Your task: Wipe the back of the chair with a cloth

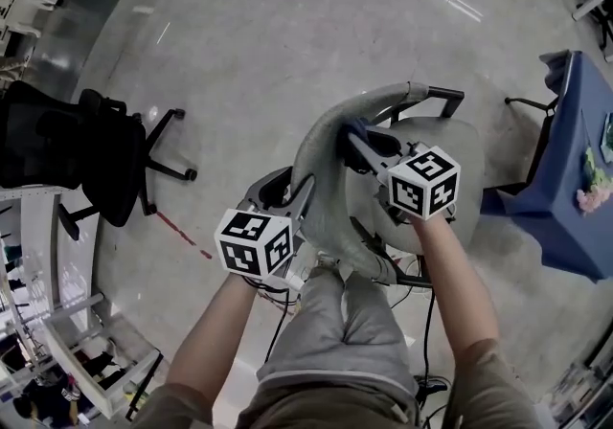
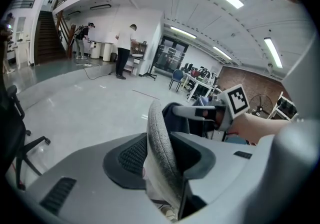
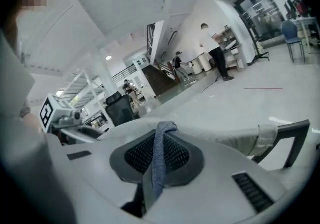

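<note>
A grey fabric chair back (image 1: 324,169) curves up in front of me, its seat (image 1: 450,145) beyond it. My left gripper (image 1: 299,195) is shut on the back's left edge; in the left gripper view the pads press the grey fabric edge (image 2: 157,133) from both sides. From the right, my right gripper (image 1: 352,145) reaches the top of the back, shut on a dark blue cloth (image 1: 357,130). In the right gripper view the cloth (image 3: 161,143) stands pinched between the jaws, with the chair back (image 3: 235,140) just beyond. The left gripper view shows the right gripper (image 2: 182,110) holding the cloth (image 2: 175,123) against the back.
A black office chair (image 1: 86,154) stands at the left on the grey floor. A table with a blue cover (image 1: 575,159) stands at the right. The grey chair's armrest (image 1: 445,92) sticks out beyond the back. Two people (image 2: 122,50) stand far off by a counter.
</note>
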Available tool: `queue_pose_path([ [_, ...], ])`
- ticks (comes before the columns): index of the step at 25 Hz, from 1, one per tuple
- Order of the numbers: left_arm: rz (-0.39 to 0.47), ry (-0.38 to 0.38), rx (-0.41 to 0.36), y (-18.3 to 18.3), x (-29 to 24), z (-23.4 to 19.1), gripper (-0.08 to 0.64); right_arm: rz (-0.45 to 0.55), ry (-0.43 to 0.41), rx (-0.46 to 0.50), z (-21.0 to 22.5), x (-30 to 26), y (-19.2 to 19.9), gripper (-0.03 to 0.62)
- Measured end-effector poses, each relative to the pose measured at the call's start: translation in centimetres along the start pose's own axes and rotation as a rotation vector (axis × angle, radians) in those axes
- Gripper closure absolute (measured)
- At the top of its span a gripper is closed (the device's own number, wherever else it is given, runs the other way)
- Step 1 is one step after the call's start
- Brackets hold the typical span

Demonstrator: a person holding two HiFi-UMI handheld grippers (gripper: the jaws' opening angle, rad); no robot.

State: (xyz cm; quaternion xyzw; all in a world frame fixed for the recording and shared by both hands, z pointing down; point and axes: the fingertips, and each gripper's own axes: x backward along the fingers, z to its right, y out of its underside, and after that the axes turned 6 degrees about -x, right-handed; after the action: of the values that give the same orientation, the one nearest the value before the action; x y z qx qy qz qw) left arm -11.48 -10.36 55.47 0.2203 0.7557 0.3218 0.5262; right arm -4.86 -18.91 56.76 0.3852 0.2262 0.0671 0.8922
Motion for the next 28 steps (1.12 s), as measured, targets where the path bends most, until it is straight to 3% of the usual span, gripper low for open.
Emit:
queue_pose_path([
  [3,-0.007,-0.021,-0.05,-0.1,0.6,0.1,0.402,0.07,0.066,-0.047,1.9,-1.0,-2.1,0.545],
  [6,-0.009,-0.026,-0.075,0.0,1.8,0.3,0.402,0.065,0.042,-0.07,0.2,-2.3,-1.9,0.545],
  [14,-0.013,-0.059,-0.076,1.0,4.9,-0.4,0.405,-0.039,-0.087,-0.101,-10.4,-1.2,5.2,0.545],
  [16,-0.029,-0.078,-0.075,1.2,5.7,-0.7,0.445,-0.076,-0.104,-0.104,-12.2,-0.1,6.9,0.545],
  [20,-0.035,-0.093,-0.066,1.2,7.9,-1.0,0.445,-0.152,-0.144,-0.084,-15.2,2.6,8.9,0.545],
  [24,-0.026,-0.103,-0.081,0.3,10.3,-0.8,0.453,-0.141,-0.15,-0.054,-17.6,5.7,7.7,0.545],
  [28,0.025,-0.104,-0.102,-2.7,12.1,0.1,0.477,-0.082,-0.142,-0.017,-19.5,9.1,3.6,0.545],
])
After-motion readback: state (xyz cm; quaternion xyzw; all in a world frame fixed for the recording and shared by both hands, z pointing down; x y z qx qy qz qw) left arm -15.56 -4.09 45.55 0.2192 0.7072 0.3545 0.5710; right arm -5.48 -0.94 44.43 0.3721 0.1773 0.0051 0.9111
